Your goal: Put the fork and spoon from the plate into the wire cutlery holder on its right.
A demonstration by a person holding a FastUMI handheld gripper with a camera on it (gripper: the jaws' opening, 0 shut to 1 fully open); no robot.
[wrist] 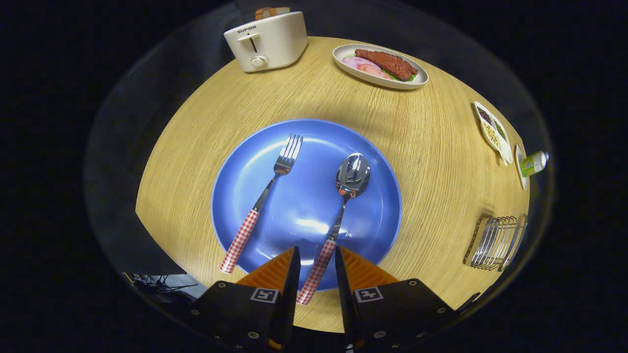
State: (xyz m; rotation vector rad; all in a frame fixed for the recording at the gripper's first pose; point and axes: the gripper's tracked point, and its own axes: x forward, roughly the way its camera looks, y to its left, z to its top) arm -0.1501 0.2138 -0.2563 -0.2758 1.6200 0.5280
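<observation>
Straddling the spoon's [338,215] checked handle, my claw [317,262] stood open, fingers not quite touching it. Spoon and matching fork [265,196] lay on the glossy round blue plate [373,230]; the wire cutlery holder [495,241] sat rightward on the wood-grain table [431,162].

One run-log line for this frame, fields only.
hand-held gripper: open, fingers astride spoon handle | fork: on blue plate | wire holder: right of plate, no cutlery in it
</observation>
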